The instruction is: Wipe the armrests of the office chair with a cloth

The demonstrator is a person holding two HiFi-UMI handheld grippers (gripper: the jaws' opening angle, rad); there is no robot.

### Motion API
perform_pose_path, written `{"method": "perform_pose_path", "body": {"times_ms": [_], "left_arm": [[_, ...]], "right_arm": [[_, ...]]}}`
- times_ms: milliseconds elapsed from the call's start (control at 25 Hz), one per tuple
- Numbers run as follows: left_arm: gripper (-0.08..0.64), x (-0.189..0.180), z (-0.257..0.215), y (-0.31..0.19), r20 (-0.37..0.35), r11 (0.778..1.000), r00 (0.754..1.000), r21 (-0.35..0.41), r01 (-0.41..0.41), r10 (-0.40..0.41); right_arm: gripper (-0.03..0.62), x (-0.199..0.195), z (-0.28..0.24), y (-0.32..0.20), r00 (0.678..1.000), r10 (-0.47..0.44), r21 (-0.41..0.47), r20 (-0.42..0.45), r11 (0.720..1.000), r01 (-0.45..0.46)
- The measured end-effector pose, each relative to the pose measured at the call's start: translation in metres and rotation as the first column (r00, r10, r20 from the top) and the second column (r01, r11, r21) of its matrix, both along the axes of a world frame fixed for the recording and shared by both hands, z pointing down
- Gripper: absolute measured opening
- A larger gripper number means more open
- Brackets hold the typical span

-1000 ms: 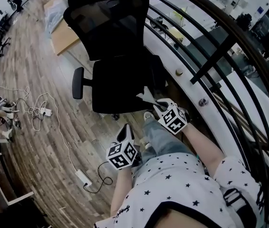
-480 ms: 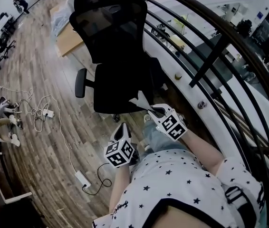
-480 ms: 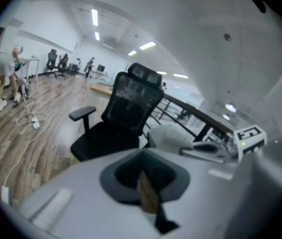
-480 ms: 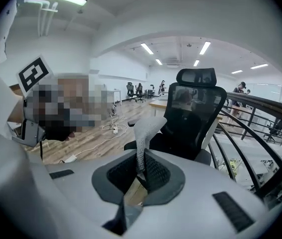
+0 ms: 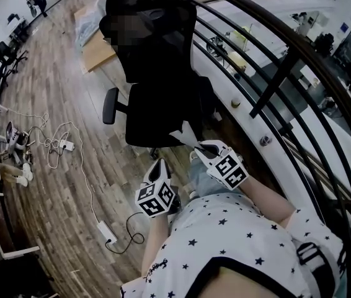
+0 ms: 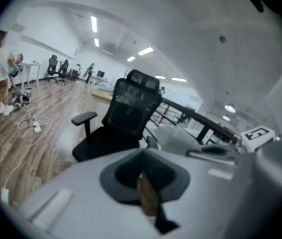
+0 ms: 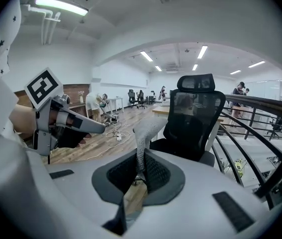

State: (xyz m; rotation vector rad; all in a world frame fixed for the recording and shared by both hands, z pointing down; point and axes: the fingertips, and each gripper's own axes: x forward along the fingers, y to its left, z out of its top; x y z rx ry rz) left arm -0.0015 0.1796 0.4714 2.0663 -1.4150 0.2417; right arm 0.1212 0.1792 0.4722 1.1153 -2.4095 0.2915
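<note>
A black mesh office chair point(image 5: 157, 79) stands on the wood floor ahead of me, its left armrest point(image 5: 110, 103) sticking out to the side. My right gripper point(image 5: 196, 145) is shut on a pale grey cloth point(image 5: 184, 132) just short of the seat's front edge. In the right gripper view the cloth point(image 7: 144, 132) rises from between the jaws, with the chair point(image 7: 196, 118) beyond. My left gripper point(image 5: 161, 166) hangs lower left, apart from the chair, its jaws together with nothing in them. The left gripper view shows the chair point(image 6: 126, 118) and armrest point(image 6: 84, 117).
A black railing point(image 5: 275, 73) curves close along the chair's right side. White cables point(image 5: 64, 144) and a power strip point(image 5: 107, 231) lie on the floor at left. A flat board point(image 5: 95, 51) lies behind the chair. A person point(image 6: 4, 78) stands far off.
The head view has drifted, so the chair sits slightly higher and further right in it. Both grippers stay before the chair; the right one keeps its hold on the cloth.
</note>
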Motion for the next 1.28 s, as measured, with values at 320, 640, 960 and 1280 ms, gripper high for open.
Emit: {"method": "perform_pose_path", "body": {"times_ms": [320, 640, 960, 1280], "left_arm": [[0.005, 0.001, 0.004, 0.008, 0.010, 1.000, 1.000, -0.003, -0.001, 0.001], [0.005, 0.003, 0.004, 0.008, 0.005, 1.000, 1.000, -0.013, -0.004, 0.004], [0.005, -0.001, 0.006, 0.007, -0.003, 1.000, 1.000, -0.017, 0.003, -0.003], [0.005, -0.003, 0.005, 0.000, -0.005, 1.000, 1.000, -0.020, 0.008, -0.008]], "right_arm": [[0.028, -0.005, -0.005, 0.006, 0.998, -0.009, -0.014, 0.069, 1.000, 0.010], [0.026, -0.009, -0.014, 0.006, 0.997, -0.022, 0.001, 0.074, 1.000, 0.022], [0.027, -0.014, -0.015, 0.006, 0.997, -0.014, 0.007, 0.078, 1.000, 0.014], [0.026, -0.015, -0.017, -0.002, 0.996, -0.006, 0.004, 0.085, 1.000, 0.005]]}}
